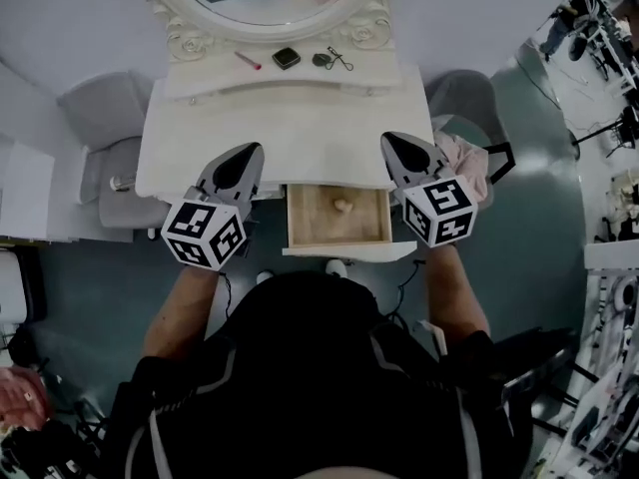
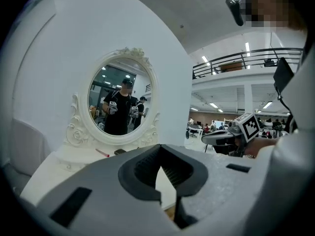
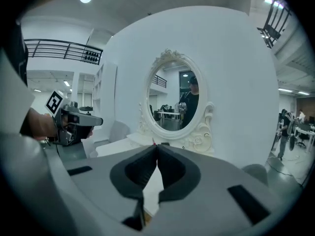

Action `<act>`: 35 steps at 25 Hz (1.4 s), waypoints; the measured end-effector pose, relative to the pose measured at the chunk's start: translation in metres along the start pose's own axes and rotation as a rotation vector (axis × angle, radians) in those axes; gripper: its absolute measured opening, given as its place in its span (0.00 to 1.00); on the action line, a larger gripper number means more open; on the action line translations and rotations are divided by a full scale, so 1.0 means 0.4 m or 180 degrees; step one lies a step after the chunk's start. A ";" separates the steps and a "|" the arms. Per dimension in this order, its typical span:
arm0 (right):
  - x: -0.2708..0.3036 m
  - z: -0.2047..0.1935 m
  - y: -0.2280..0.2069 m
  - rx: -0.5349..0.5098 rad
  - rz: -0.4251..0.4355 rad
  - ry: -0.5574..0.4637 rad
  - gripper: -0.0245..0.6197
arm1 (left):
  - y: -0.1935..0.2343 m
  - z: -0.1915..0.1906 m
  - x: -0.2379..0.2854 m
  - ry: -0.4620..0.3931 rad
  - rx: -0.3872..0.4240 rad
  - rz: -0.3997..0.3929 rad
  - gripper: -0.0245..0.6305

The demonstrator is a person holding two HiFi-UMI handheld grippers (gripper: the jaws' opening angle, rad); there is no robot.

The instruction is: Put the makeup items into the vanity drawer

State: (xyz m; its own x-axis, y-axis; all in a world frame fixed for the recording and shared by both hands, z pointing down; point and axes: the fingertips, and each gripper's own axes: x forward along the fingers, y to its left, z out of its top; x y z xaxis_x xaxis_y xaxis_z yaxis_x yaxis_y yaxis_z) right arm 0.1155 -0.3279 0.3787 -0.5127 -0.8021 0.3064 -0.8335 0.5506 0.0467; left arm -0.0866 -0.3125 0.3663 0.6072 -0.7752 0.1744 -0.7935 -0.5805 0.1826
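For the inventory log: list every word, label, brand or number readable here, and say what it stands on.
No readable text anywhere.
The marker cubes: black-and-white square patterns, no letters or numbers.
The black compact, pink stick and eyelash curler on the vanity shelf: any labels too small to read.

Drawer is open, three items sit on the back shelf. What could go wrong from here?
1. The pink stick is thin and lies flat on the back shelf; it may roll or slip from a pinch.
2. The black compact and eyelash curler lie close to the mirror frame; a reach could bump it.
3. The left hand-held gripper and right hand-held gripper are shut; unopened, they would shove items.
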 end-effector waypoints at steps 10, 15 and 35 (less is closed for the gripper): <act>-0.044 0.140 0.019 -0.0049 -0.0200 -0.0251 0.05 | 0.054 0.140 -0.051 -0.0260 0.0159 0.0081 0.04; -0.069 0.186 0.022 0.0022 -0.0334 -0.0365 0.05 | 0.056 0.169 -0.073 -0.0340 0.0213 0.0085 0.04; -0.103 0.210 0.009 0.0044 -0.0620 -0.0382 0.05 | 0.056 0.191 -0.111 -0.0420 0.0309 0.0186 0.04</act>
State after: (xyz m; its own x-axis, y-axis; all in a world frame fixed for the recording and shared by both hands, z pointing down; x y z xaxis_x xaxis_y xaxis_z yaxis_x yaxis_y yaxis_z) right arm 0.1163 -0.3126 0.2864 -0.3620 -0.9151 0.1774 -0.9214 0.3801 0.0806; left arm -0.1342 -0.3102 0.2888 0.5545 -0.8305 0.0522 -0.8313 -0.5499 0.0806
